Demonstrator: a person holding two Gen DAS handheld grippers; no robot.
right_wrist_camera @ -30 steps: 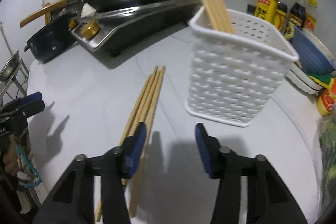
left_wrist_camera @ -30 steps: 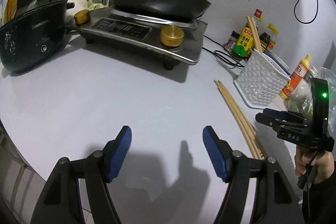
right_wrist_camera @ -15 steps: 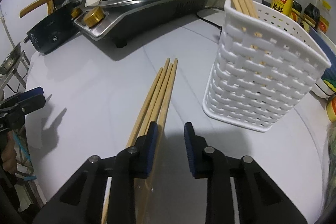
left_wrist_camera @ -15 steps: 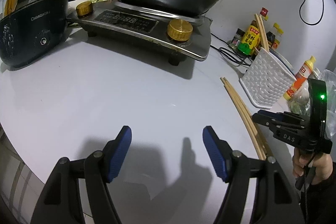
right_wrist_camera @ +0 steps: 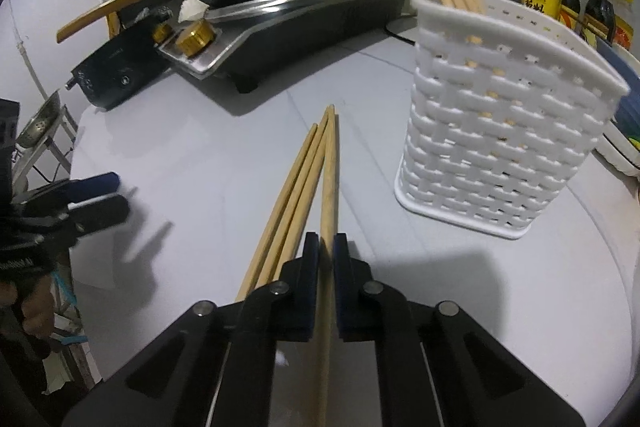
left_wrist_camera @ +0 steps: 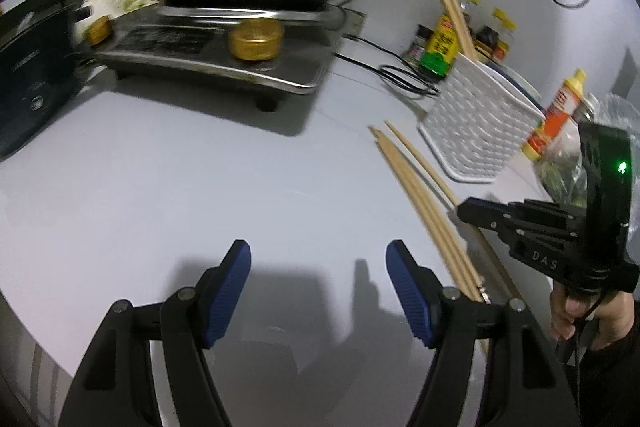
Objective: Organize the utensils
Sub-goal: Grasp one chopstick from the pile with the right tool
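between the right fingers: one long pale wooden chopstick (right_wrist_camera: 329,187), clamped along its length by the right gripper (right_wrist_camera: 327,247), tip pointing ahead past the pads.
left of those fingers: three more pale wooden chopsticks (right_wrist_camera: 292,195) lying together on the light grey counter (right_wrist_camera: 200,155), just beside the held one.
ahead and right of the fingers: white woven plastic basket (right_wrist_camera: 500,131), upright, already holding a sheaf of chopsticks leaning on its rim; likely the goal, so one stick is taken at a time.
left gripper (left_wrist_camera: 318,287): fingers spread wide, holding nothing, hovering over bare counter, probably waiting clear of the work.
view difference: right wrist shows the pinch itself; left wrist shows the held stick splayed away from the other three.
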